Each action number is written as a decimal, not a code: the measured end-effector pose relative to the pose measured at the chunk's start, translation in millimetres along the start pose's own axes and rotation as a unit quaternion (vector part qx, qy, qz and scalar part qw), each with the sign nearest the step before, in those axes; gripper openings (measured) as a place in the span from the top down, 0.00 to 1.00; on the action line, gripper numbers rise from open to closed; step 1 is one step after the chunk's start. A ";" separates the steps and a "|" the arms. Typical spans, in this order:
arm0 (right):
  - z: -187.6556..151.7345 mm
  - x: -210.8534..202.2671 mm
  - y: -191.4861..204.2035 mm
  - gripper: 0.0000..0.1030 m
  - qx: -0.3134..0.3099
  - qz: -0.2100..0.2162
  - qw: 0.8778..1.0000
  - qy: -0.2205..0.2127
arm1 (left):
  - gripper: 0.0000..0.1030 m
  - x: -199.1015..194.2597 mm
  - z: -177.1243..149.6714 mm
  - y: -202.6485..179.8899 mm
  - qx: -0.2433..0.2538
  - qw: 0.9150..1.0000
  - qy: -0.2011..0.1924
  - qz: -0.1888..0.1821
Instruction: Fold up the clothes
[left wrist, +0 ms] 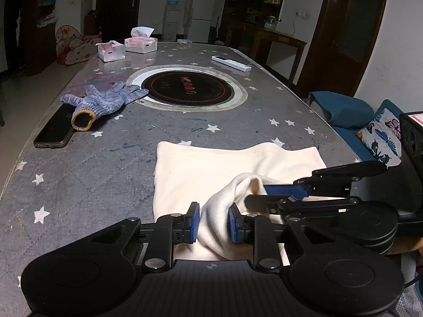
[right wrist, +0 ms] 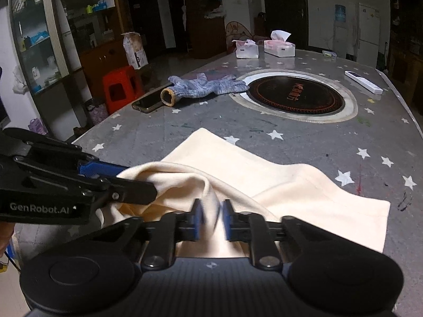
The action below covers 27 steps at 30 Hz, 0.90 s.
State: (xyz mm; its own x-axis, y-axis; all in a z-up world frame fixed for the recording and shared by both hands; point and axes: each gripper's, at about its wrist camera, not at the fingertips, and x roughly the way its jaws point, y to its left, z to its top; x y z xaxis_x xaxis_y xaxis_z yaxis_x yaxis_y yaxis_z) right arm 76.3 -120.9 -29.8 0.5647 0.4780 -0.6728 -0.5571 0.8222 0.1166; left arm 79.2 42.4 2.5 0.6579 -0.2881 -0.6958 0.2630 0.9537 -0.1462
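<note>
A cream cloth [left wrist: 224,163] lies on the grey star-patterned table [left wrist: 105,179] near its front edge; it also shows in the right wrist view [right wrist: 290,185]. My left gripper [left wrist: 213,222] is shut on a raised fold of the cloth's near edge. My right gripper [right wrist: 213,219] is shut on the same bunched edge. Each gripper shows in the other's view: the right one [left wrist: 260,194] comes in from the right, the left one [right wrist: 137,182] from the left. Both hold the fold lifted a little above the table.
A knit glove [left wrist: 105,100] lies on a phone [left wrist: 53,130] at the left. A round inset cooktop [left wrist: 187,89] sits mid-table. Two tissue boxes [left wrist: 127,46] and a white remote [left wrist: 231,63] lie at the far end. A red stool [right wrist: 121,84] stands beside the table.
</note>
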 end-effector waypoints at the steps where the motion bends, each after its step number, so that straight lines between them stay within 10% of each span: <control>1: -1.4 -2.8 -0.1 0.92 -0.001 -0.002 1.000 -0.002 | 0.66 0.0 0.3 0.0 0.001 1.000 0.000 0.002; 14: -32.8 -80.0 -6.7 0.96 -0.024 -0.066 0.996 -0.054 | 0.34 -6.0 20.1 -24.0 0.044 0.998 -0.027 -0.018; 27: -76.1 -129.5 -22.1 0.96 -0.013 -0.125 0.991 -0.046 | 0.33 13.1 47.5 -52.7 0.095 0.994 -0.026 -0.041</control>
State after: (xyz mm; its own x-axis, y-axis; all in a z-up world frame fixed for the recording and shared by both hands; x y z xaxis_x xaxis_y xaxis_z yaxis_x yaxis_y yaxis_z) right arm -30.9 -224.5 -0.9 0.7399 0.2878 -0.6080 -0.4076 0.9109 -0.0649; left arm 107.5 -15.8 34.5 0.6636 -0.3724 -0.6489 0.4424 0.8948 -0.0611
